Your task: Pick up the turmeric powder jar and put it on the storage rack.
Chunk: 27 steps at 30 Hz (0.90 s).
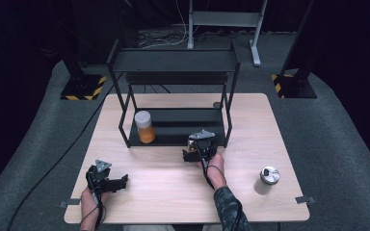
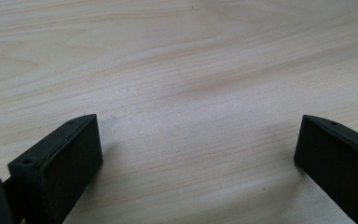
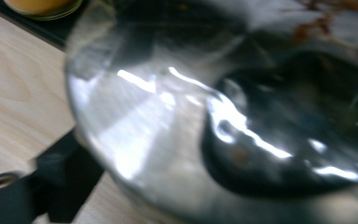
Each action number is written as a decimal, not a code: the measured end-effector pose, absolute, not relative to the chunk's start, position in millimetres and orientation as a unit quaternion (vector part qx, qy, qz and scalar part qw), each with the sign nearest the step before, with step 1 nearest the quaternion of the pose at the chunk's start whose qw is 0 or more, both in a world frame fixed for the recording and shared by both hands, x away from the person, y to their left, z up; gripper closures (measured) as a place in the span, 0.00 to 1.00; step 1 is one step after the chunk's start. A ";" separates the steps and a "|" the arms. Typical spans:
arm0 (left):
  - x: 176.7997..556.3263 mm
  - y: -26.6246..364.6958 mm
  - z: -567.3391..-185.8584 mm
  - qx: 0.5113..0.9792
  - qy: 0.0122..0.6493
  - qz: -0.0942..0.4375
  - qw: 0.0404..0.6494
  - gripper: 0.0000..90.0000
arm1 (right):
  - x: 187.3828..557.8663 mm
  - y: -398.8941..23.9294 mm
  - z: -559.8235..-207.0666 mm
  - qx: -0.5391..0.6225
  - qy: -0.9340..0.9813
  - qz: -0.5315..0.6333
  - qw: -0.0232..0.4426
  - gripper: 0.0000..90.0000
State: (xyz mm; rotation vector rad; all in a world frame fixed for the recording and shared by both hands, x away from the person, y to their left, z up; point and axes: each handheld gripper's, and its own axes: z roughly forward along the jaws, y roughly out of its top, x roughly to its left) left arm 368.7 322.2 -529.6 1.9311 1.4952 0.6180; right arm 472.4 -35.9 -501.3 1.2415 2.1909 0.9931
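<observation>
My right gripper (image 1: 193, 150) is at the front edge of the black rack's bottom shelf (image 1: 183, 126), by its right post. A jar with a shiny metal lid (image 3: 223, 116) sits blurred and very close between its jaws. The left jaw lies against the lid's rim; the other jaw is hidden behind the jar. In the high view a bit of the jar's brown-orange content (image 1: 190, 155) peeks out under the gripper. My left gripper (image 1: 123, 181) rests near the table's front left, and its jaws (image 2: 198, 154) stand wide apart over bare wood.
An orange-filled jar with a white lid (image 1: 145, 127) stands at the left of the bottom shelf. A grey jar with a metal lid (image 1: 267, 180) stands at the table's front right. The two-tier rack (image 1: 173, 61) spans the table's back half. A small dark disc (image 1: 217, 104) lies behind it.
</observation>
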 end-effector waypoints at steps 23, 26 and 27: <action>368.7 322.1 -529.6 0.730 0.565 0.234 0.306 0.00 | 469.0 -42.9 -504.9 0.433 0.788 0.385 0.209 0.34; 368.7 322.1 -529.7 0.730 0.565 0.234 0.306 0.00 | 469.0 -43.4 -503.6 0.431 0.788 0.387 0.209 0.34; 368.7 322.1 -529.6 0.730 0.565 0.234 0.306 0.00 | 468.9 -43.4 -502.9 0.430 0.788 0.387 0.210 0.34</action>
